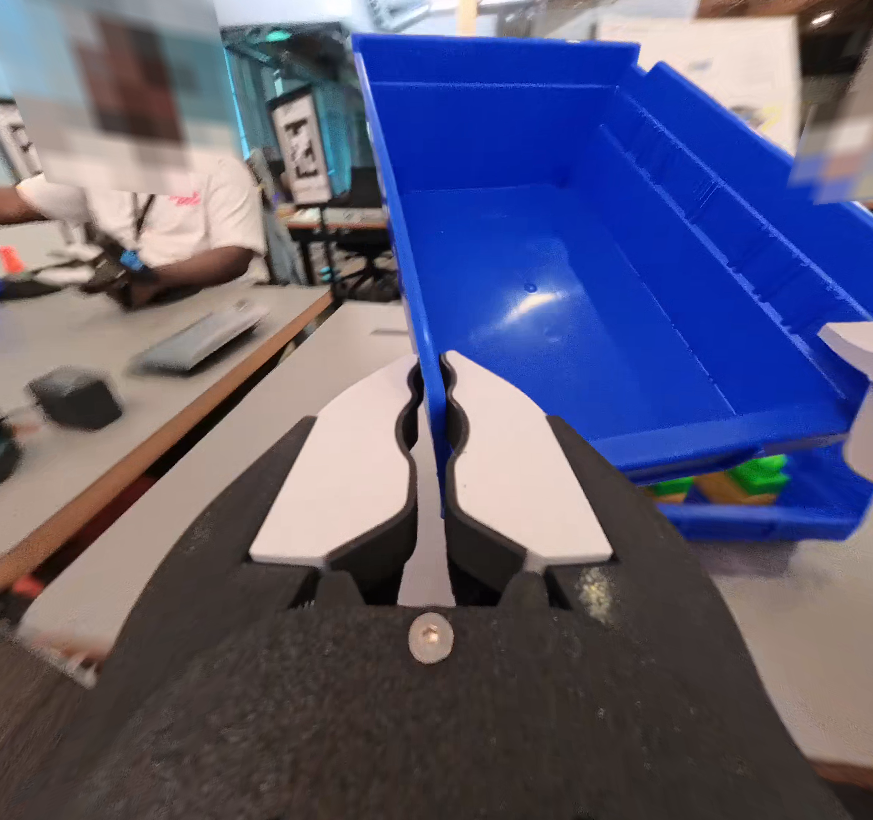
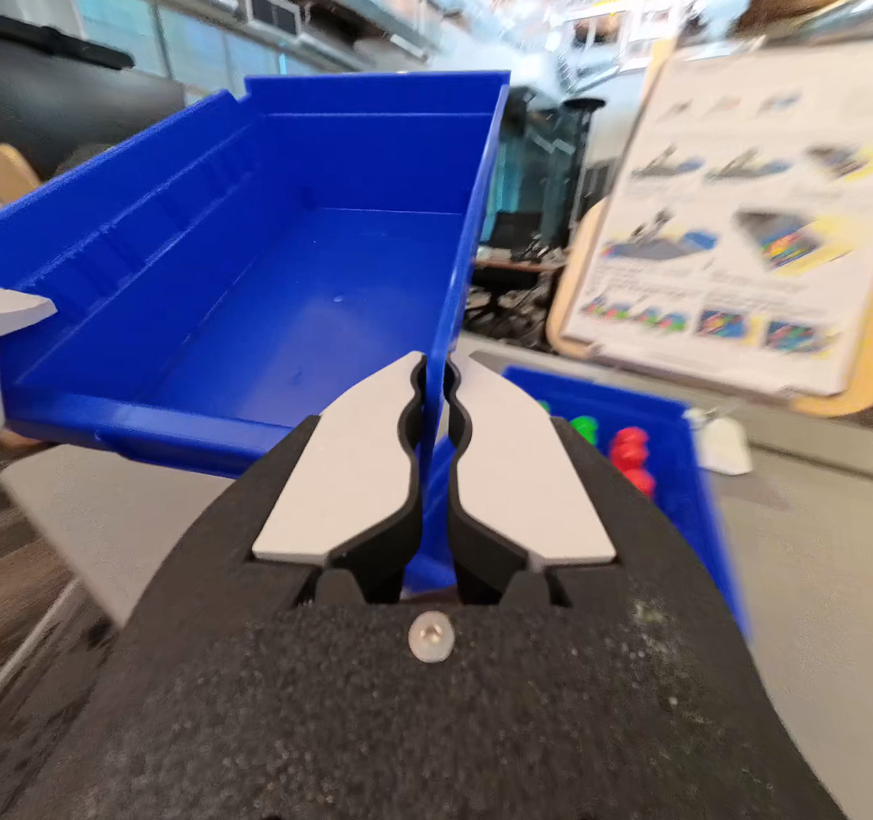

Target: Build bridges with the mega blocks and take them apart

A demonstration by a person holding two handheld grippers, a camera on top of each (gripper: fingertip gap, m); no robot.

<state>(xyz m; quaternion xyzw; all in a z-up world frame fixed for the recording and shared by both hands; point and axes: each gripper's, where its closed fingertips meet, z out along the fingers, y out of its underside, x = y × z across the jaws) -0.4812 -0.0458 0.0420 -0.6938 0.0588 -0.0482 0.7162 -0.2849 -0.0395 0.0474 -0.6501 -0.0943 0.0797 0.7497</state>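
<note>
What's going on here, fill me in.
Both grippers are clamped on an empty blue bin, held up off the grey table: the left gripper on one side wall, the right gripper on the opposite wall. Below it sits a second blue bin holding the mega blocks. No bridge is in view.

Bin interior: the raised blue bin [image 1: 590, 325] is seen wide open, easy access.
Below: a second bin [image 2: 680, 447] packed with blocks [image 2: 630, 459].
Left: bare table [image 1: 330, 372] left free.

Left tool [image 1: 431, 374] and right tool [image 2: 437, 372] each clamped tight, raised.
</note>
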